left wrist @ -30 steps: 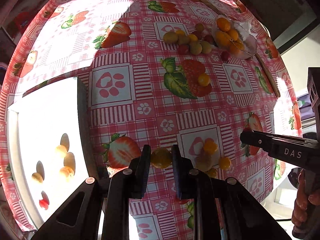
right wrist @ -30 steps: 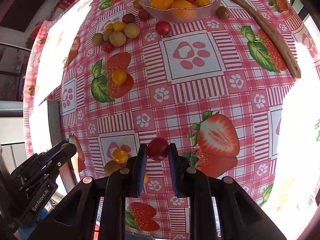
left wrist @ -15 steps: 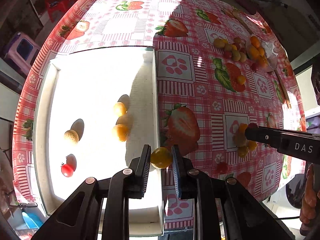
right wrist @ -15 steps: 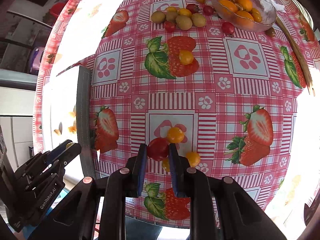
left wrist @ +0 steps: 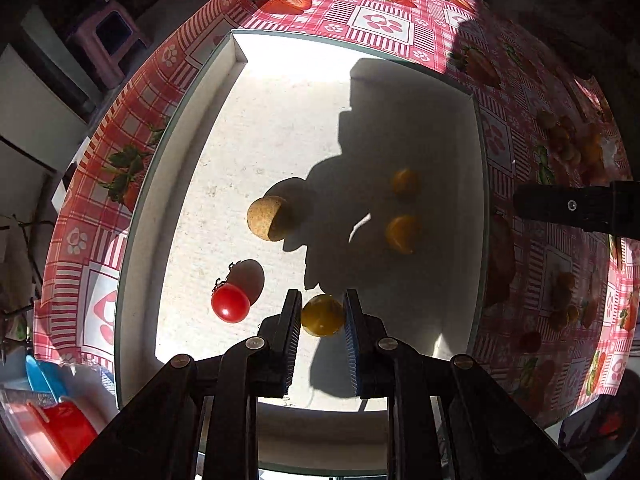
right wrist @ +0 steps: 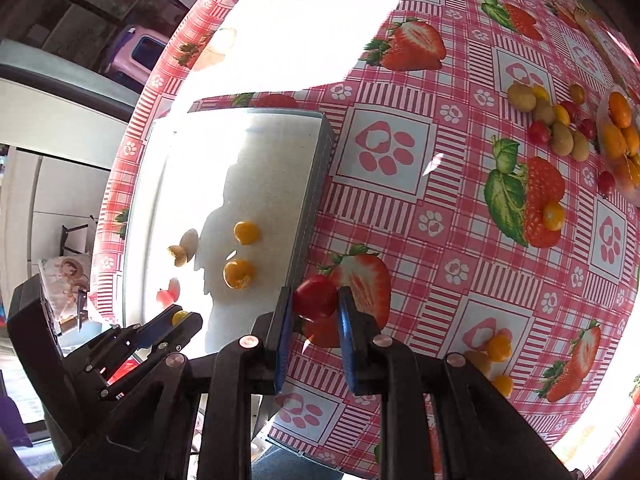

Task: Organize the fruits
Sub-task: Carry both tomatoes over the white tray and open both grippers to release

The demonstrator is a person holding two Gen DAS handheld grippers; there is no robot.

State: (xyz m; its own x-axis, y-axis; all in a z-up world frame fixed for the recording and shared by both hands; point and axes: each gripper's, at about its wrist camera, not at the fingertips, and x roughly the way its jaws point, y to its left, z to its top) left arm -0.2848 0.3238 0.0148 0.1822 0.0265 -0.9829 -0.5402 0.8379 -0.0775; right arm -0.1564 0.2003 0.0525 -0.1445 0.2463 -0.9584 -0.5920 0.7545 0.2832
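Note:
My left gripper [left wrist: 322, 314] is shut on a yellow cherry tomato [left wrist: 322, 315] and holds it above the white tray [left wrist: 132, 240]. In the tray lie a red tomato [left wrist: 230, 308], a tan round fruit [left wrist: 265, 217] and two orange fruits [left wrist: 403, 233]. My right gripper [right wrist: 314, 306] is shut on a red cherry tomato [right wrist: 315, 296], above the tablecloth just right of the tray's wall [right wrist: 312, 200]. The left gripper [right wrist: 176, 322] also shows in the right wrist view, over the tray's near end.
A heap of loose fruits [right wrist: 554, 122] and a glass bowl of orange fruits [right wrist: 618, 136] sit at the far right. A yellow fruit [right wrist: 554, 216] lies mid-table; several small fruits [right wrist: 498, 348] lie near the front edge. A purple stool [left wrist: 108, 36] stands beyond the table.
Both grippers have moved left with their fruit. The left gripper now hangs over the middle of the tray; the right gripper has come up to the tray's right wall.

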